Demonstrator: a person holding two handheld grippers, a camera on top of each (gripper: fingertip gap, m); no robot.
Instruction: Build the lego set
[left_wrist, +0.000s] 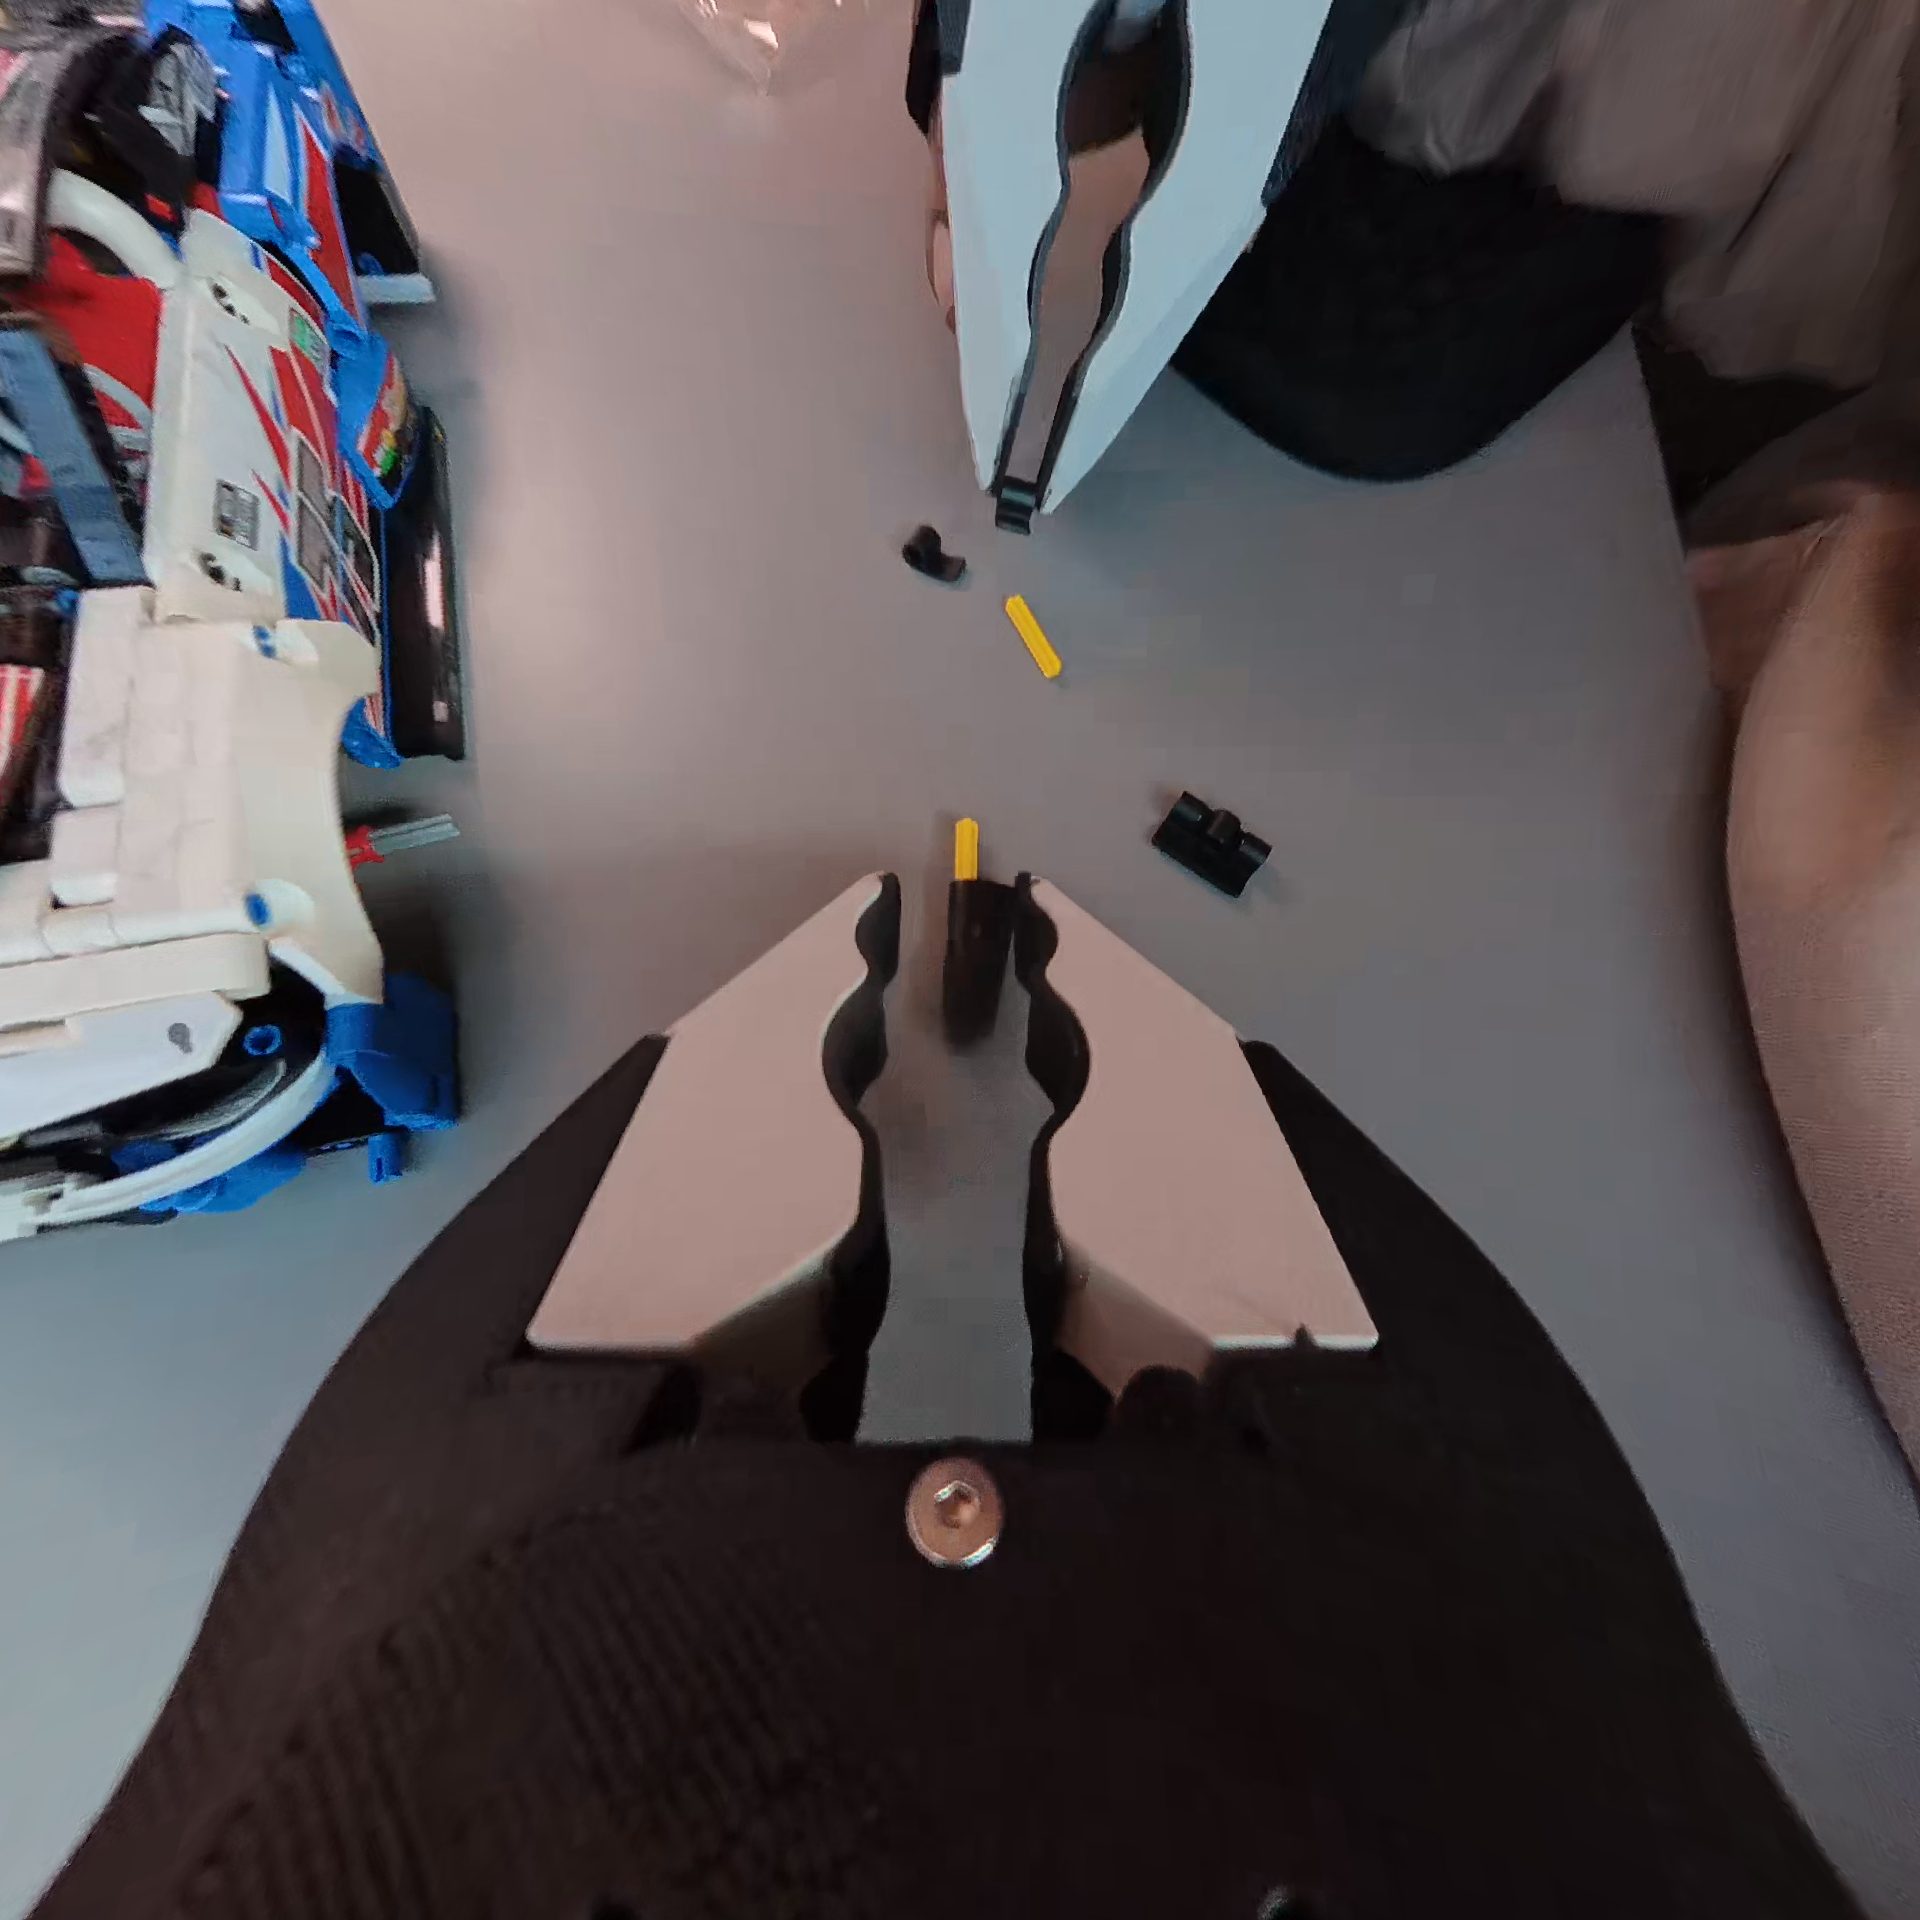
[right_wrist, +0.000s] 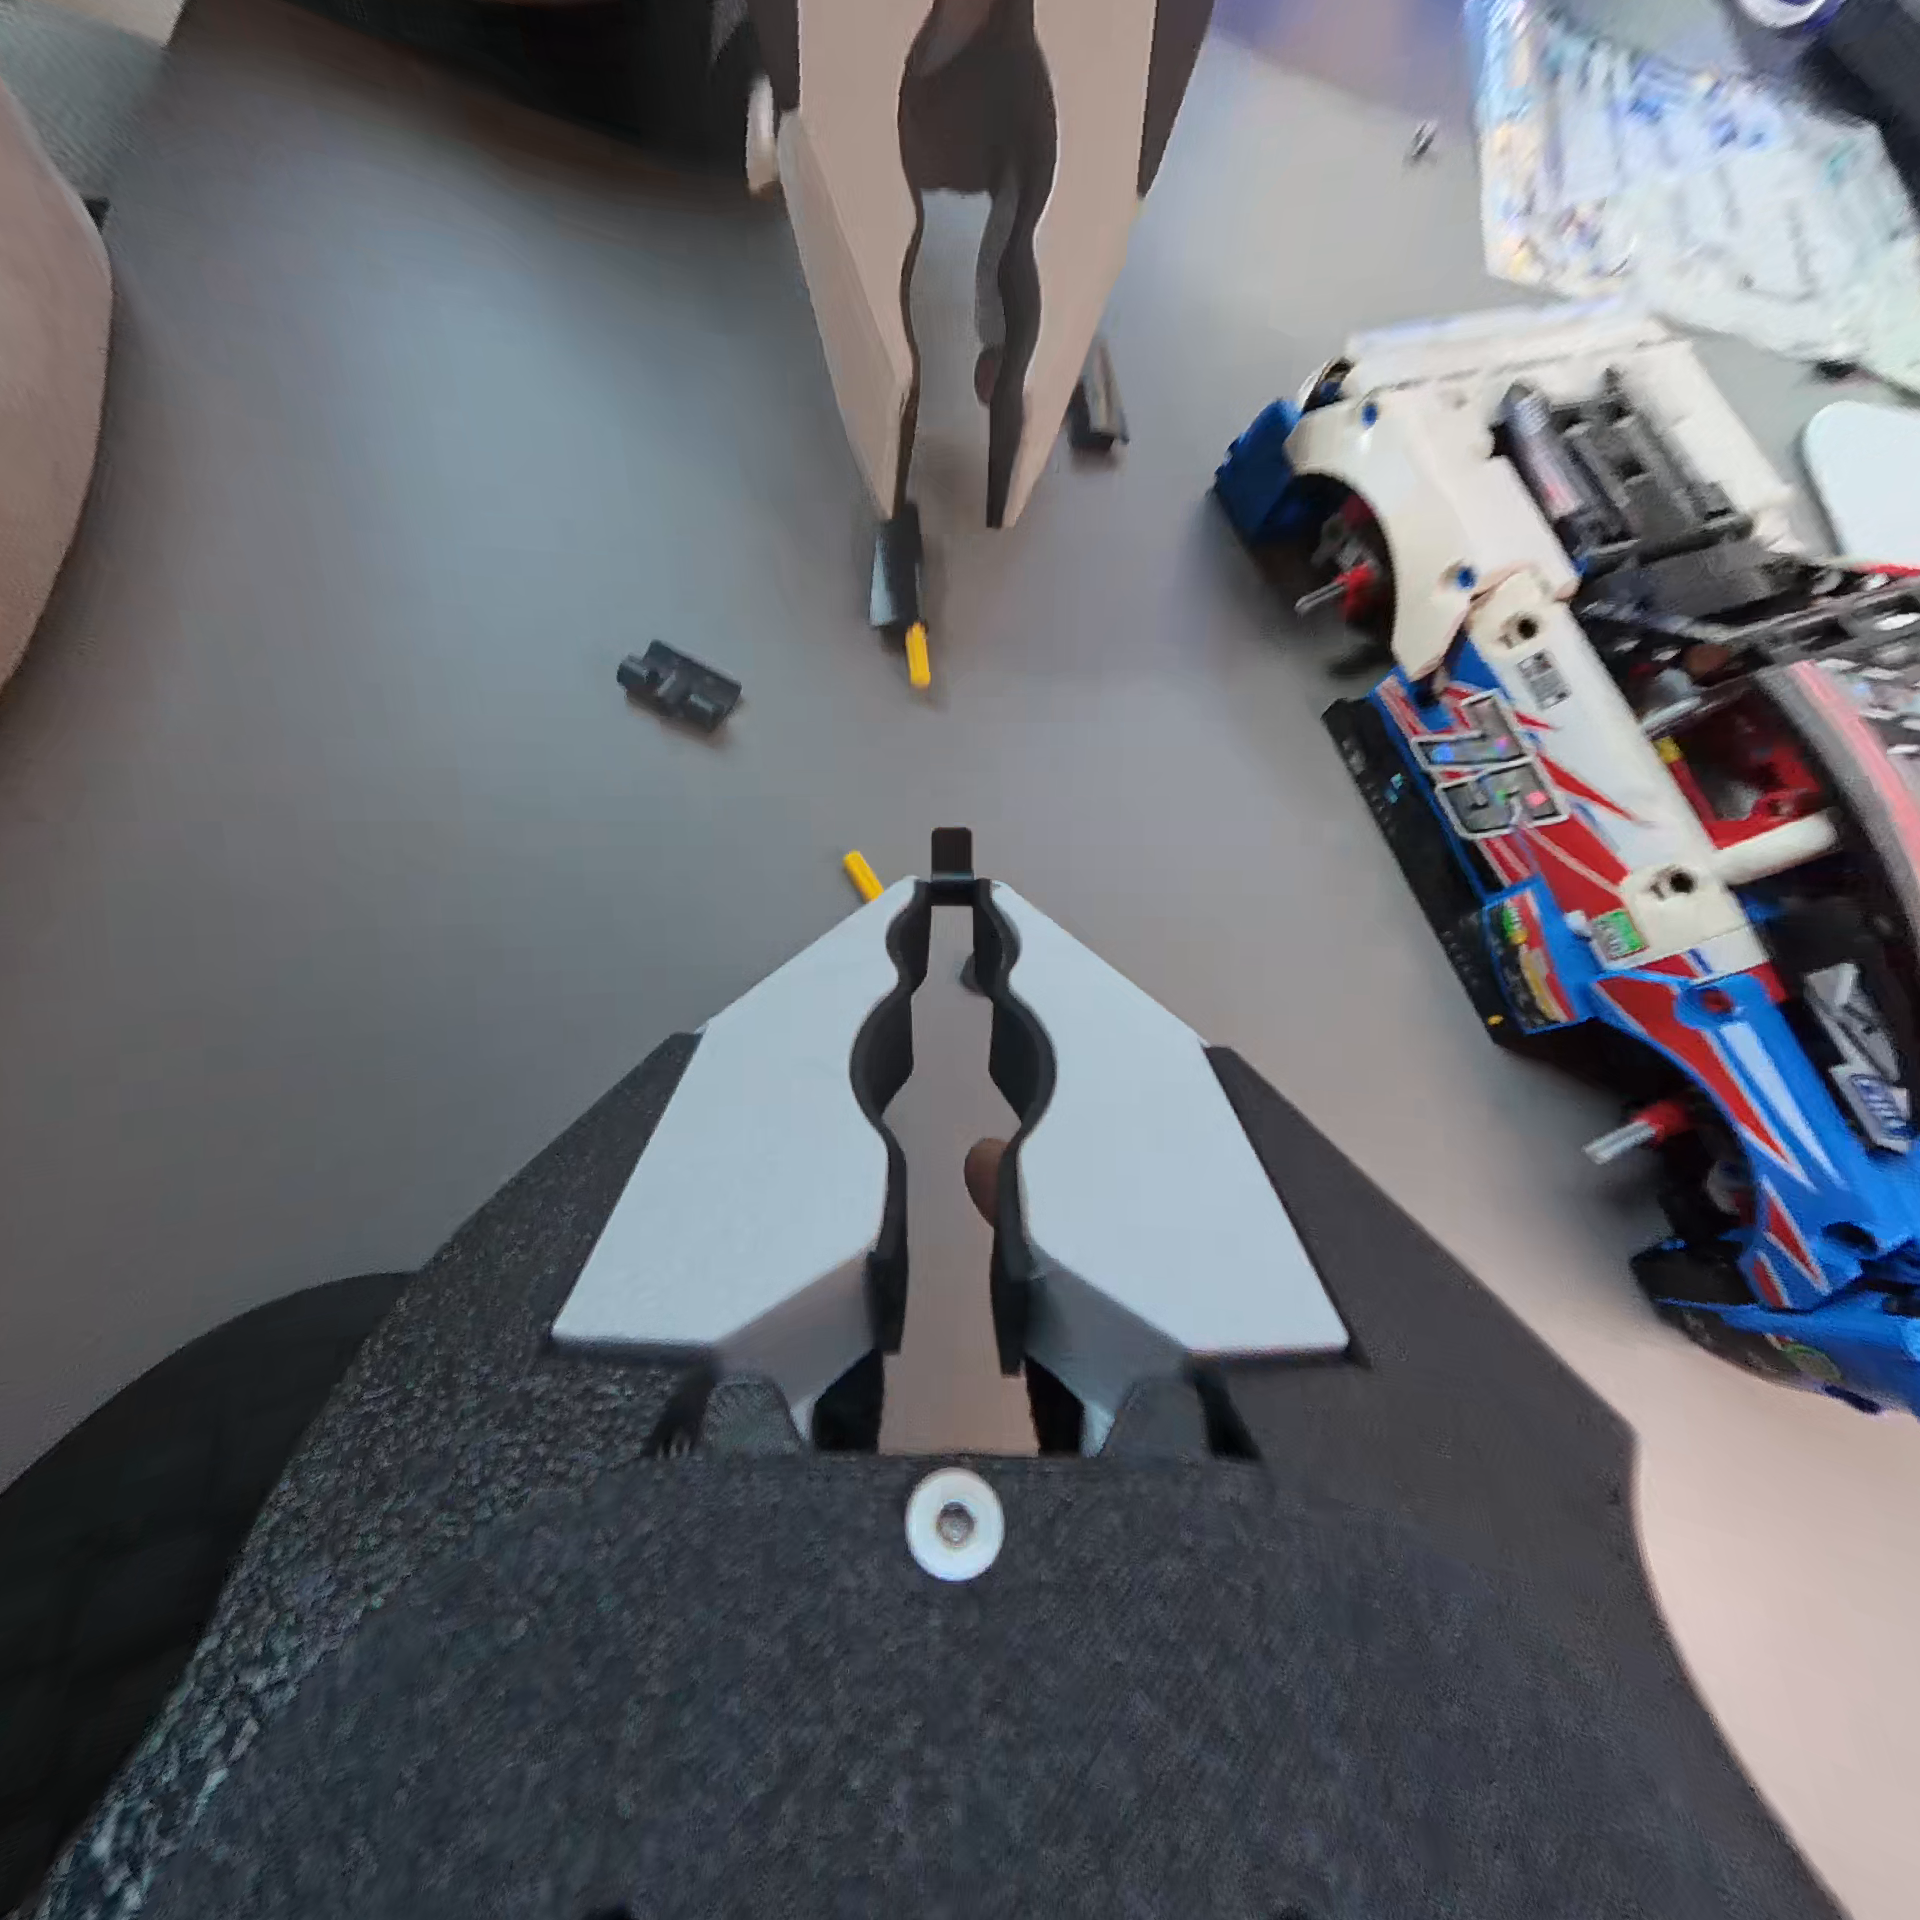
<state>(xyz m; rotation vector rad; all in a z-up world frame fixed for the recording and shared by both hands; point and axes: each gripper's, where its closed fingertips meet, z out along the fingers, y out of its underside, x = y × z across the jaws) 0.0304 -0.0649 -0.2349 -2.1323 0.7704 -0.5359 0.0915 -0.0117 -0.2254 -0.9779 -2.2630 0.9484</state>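
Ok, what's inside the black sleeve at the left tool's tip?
A yellow axle is pushed into the black sleeve, one end sticking out on the far side, between the left tool fingertips. How deep it goes cannot be seen; the sleeve covers it.

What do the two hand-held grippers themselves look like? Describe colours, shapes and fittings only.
Both the left gripper and the right gripper have a textured black body, two pale wedge-shaped fingers with wavy black inner edges, and a round screw at the centre.
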